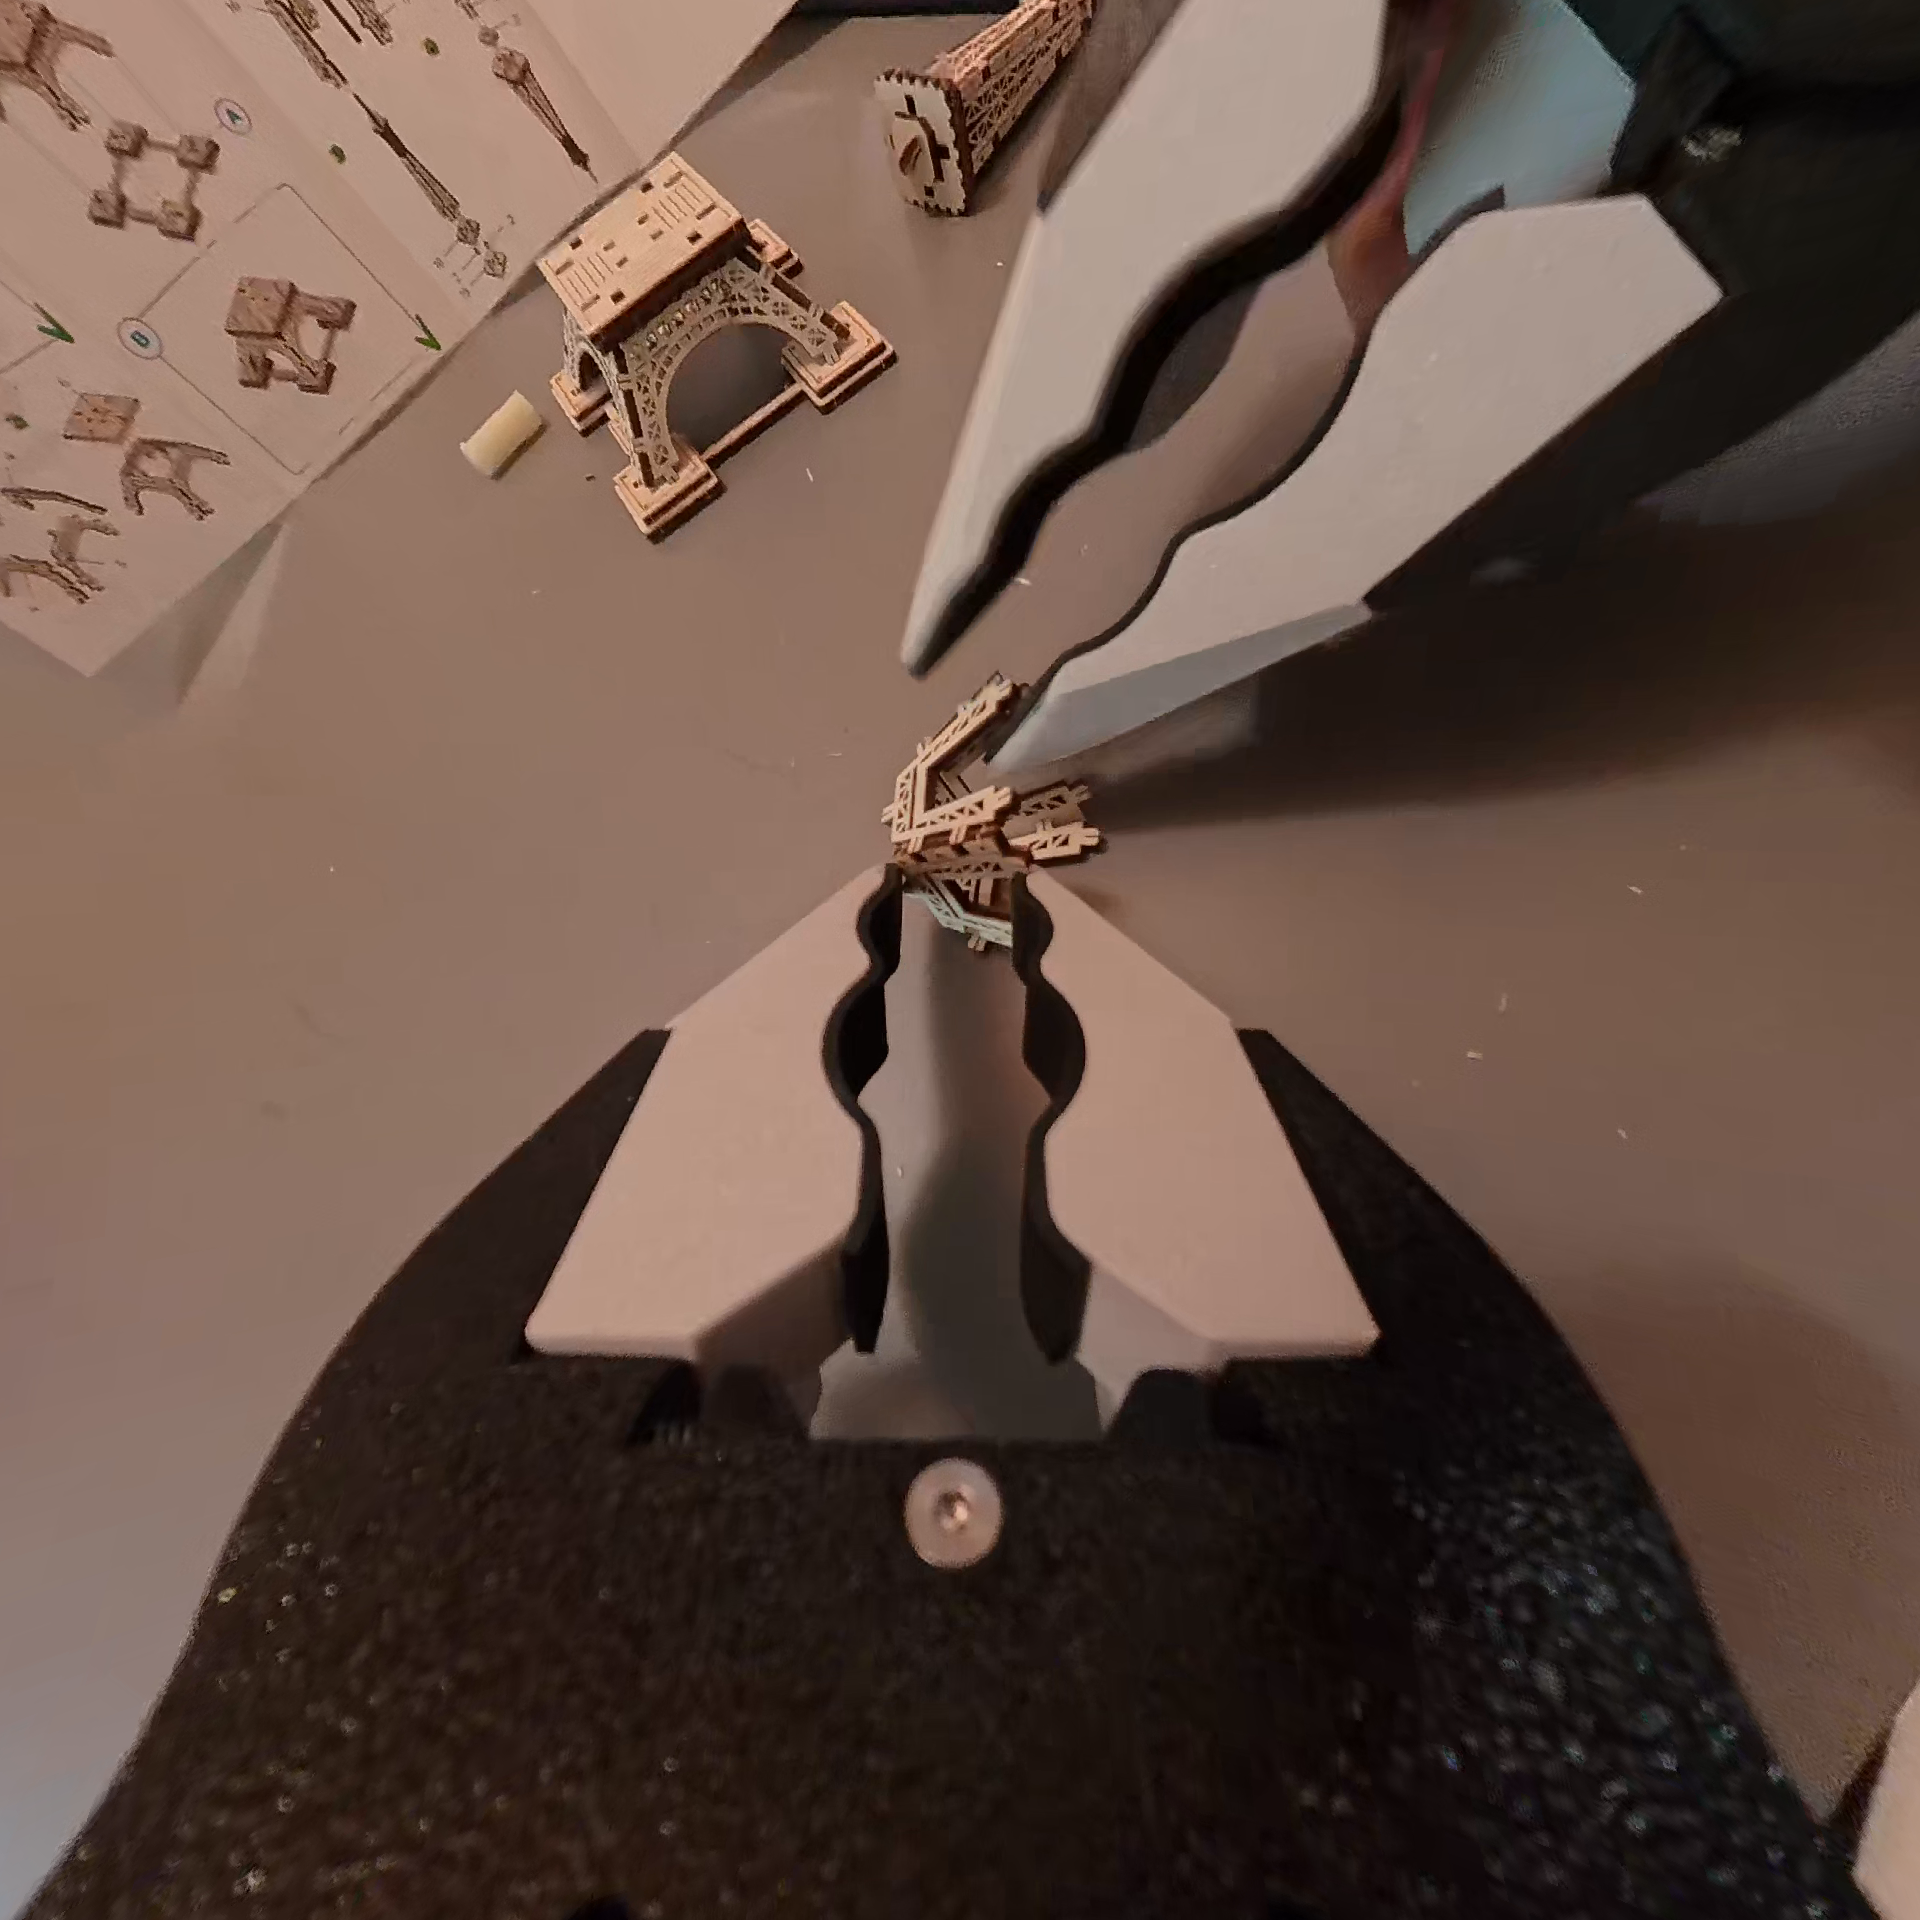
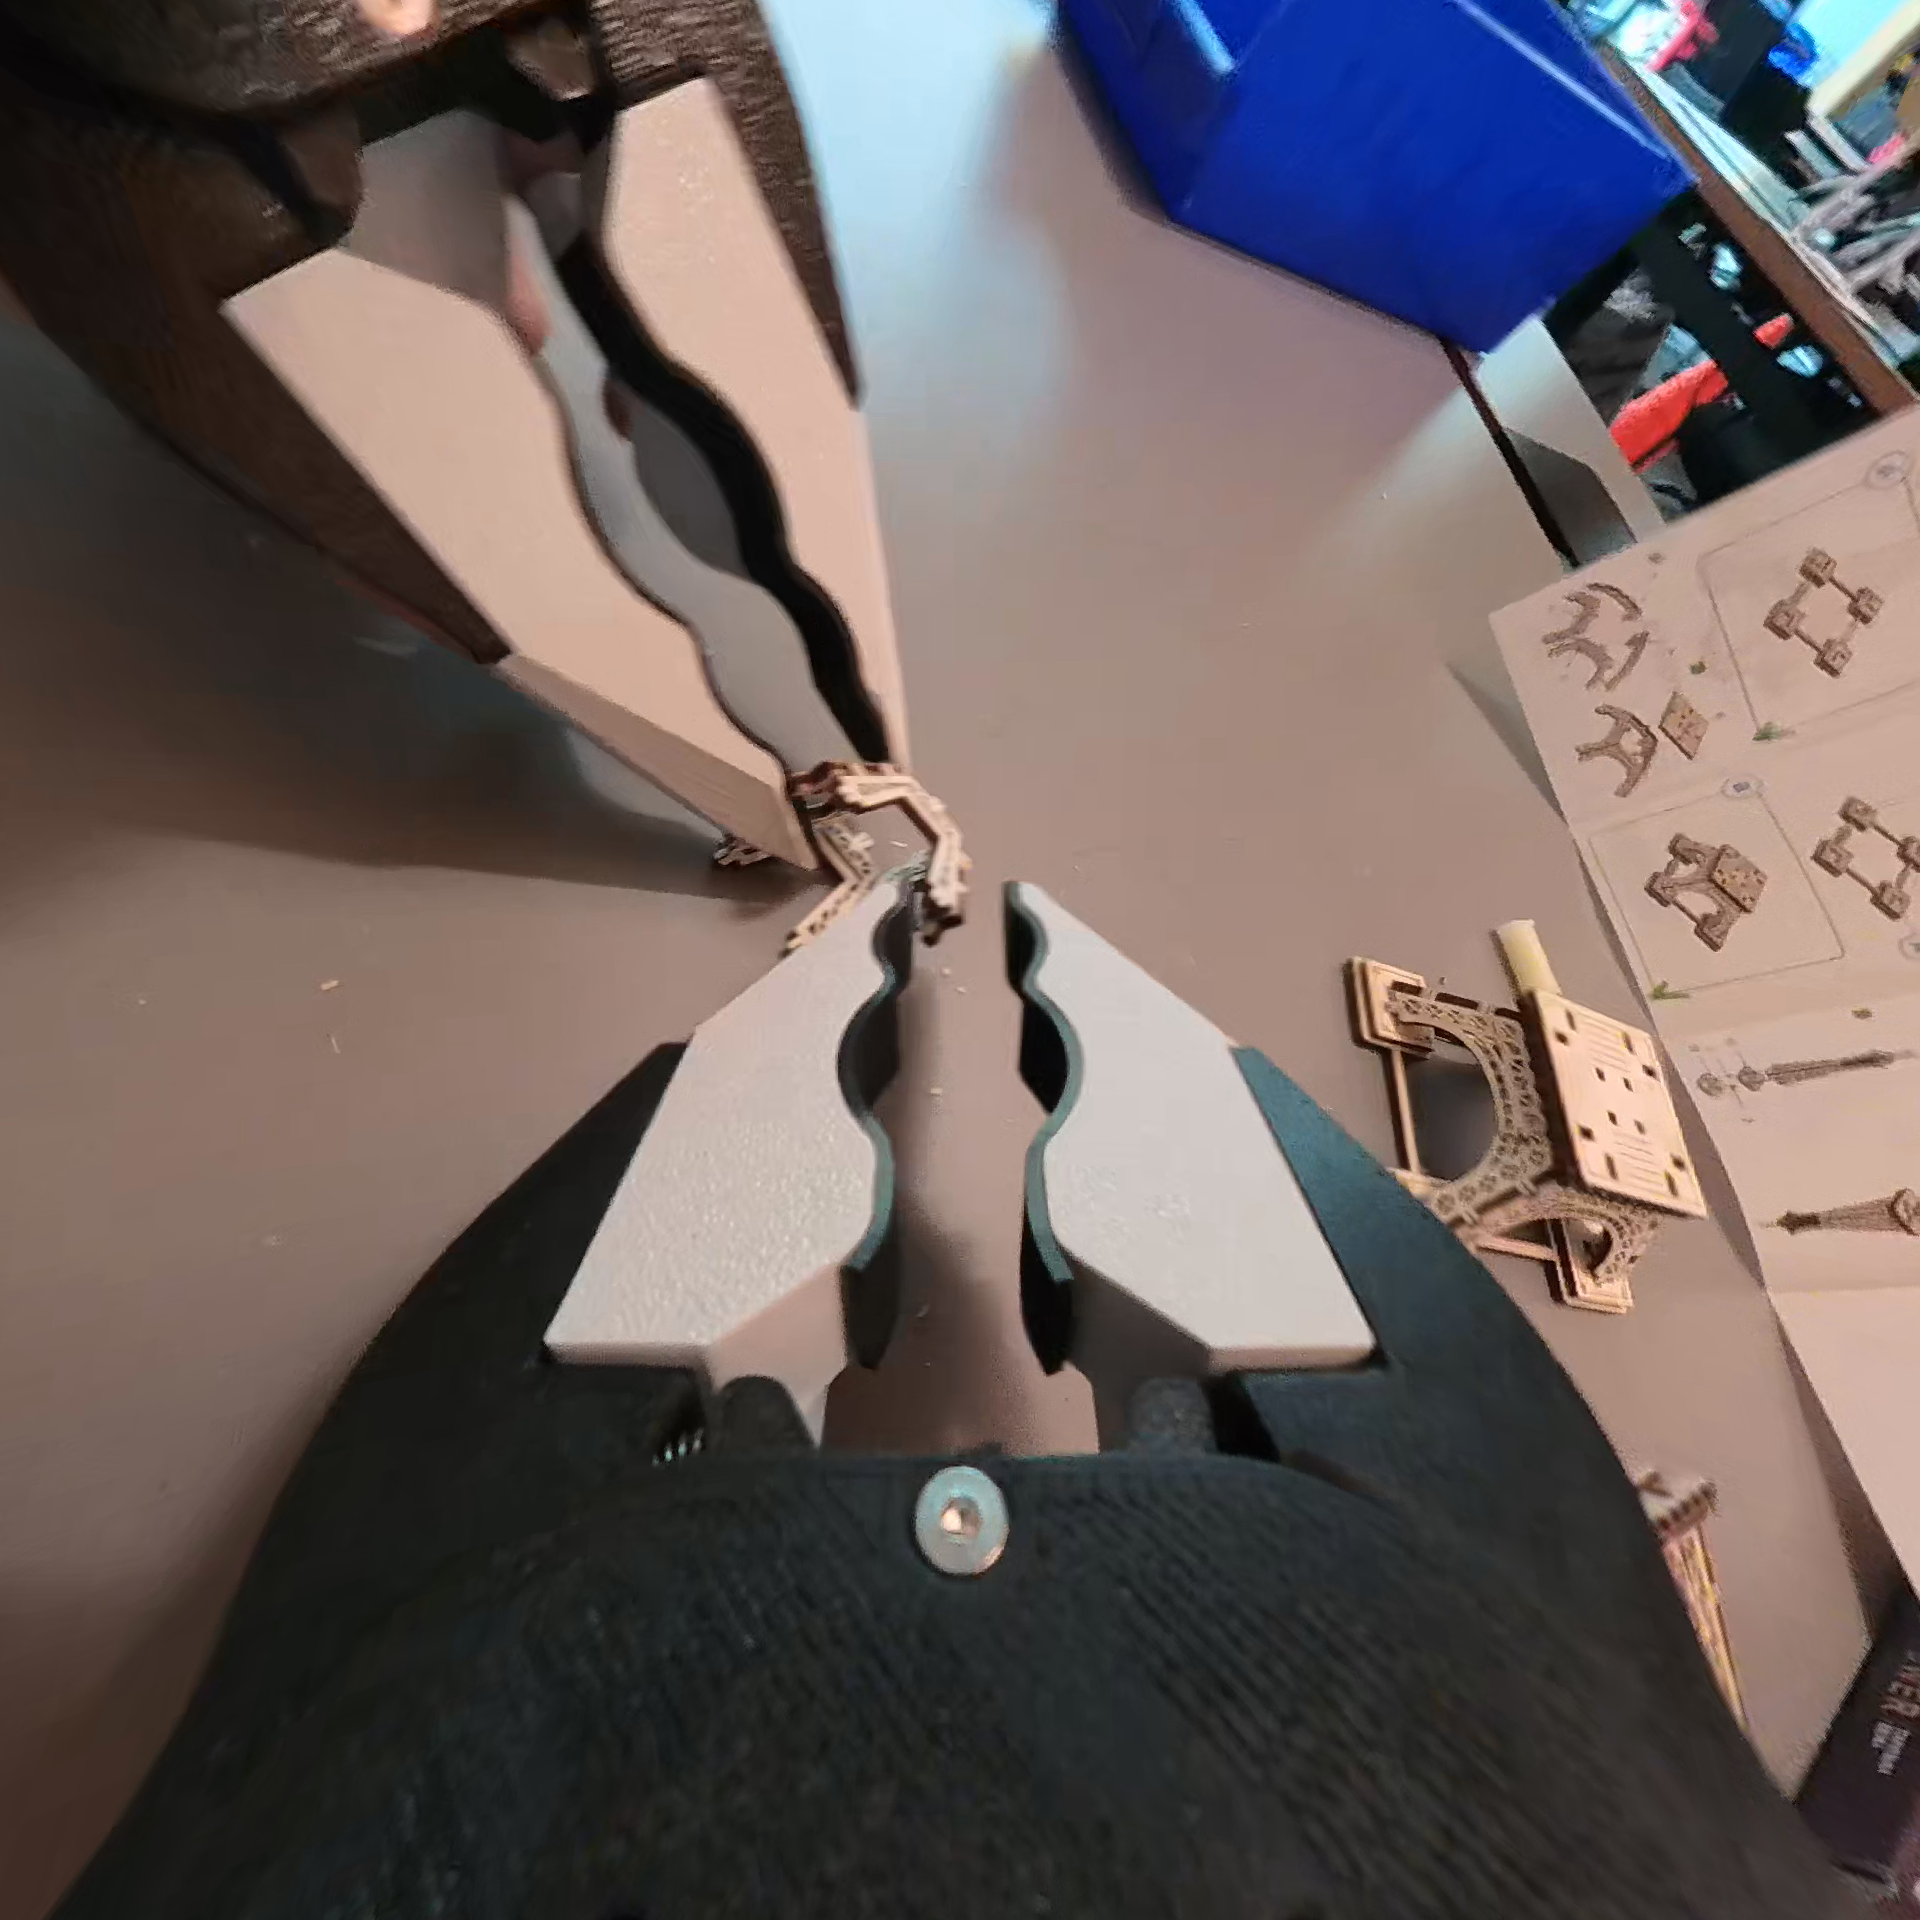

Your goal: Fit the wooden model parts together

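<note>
Left tongs (image 1: 954, 883) are pinched on a lattice piece (image 1: 977, 805) mid-bench; right tongs (image 2: 954, 902), slightly spread, touch it.

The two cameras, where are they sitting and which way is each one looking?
Left wrist view: sits on the left gripper, looking along its fingers at the lattice part it pinches; the right gripper comes in from the upper right.
Right wrist view: sits on the right gripper, looking the opposite way at the lattice part; the left gripper comes in from the upper left.
Both show: the part, the tower base, the instruction sheet.
</note>
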Motion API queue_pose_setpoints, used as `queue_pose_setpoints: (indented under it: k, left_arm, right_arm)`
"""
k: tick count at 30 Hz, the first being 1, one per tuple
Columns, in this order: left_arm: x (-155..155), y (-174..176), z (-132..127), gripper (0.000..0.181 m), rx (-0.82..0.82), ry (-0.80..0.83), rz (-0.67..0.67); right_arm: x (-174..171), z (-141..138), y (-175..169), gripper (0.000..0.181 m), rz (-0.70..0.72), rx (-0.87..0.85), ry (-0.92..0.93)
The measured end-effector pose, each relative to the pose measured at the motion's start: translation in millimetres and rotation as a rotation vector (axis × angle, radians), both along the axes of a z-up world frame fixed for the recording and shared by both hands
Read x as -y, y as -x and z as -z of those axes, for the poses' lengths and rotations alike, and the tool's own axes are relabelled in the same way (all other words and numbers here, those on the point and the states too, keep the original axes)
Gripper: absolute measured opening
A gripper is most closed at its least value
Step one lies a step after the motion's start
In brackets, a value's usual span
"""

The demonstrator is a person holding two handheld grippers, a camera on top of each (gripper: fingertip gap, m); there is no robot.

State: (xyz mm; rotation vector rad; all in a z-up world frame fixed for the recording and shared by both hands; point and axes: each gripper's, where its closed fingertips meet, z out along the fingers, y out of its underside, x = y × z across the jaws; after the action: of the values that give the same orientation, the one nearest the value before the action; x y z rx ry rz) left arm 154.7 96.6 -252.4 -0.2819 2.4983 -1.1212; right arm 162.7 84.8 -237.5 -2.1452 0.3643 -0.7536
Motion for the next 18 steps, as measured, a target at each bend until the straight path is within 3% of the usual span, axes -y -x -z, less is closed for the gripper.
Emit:
queue_pose_setpoints:
  k: [1, 9, 18]
  left_arm:
    - [0.3, -0.9, -2.3, 0.018, 0.026, 0.006, 0.002]
    - [5.3, -13.6, -49.6, 0.011, 0.565, 0.064, 0.008]
    - [7.2, -8.9, -74.4, 0.003, 0.791, 0.099, 0.018]
  right_arm:
    - [2.7, -2.7, -2.7, 0.022, 0.021, -0.012, -0.027]
    - [6.6, -35.8, -0.9, 0.025, -0.006, -0.061, -0.309]
    - [-1.4, -46.5, 9.3, 0.028, -0.087, -0.017, -0.358]
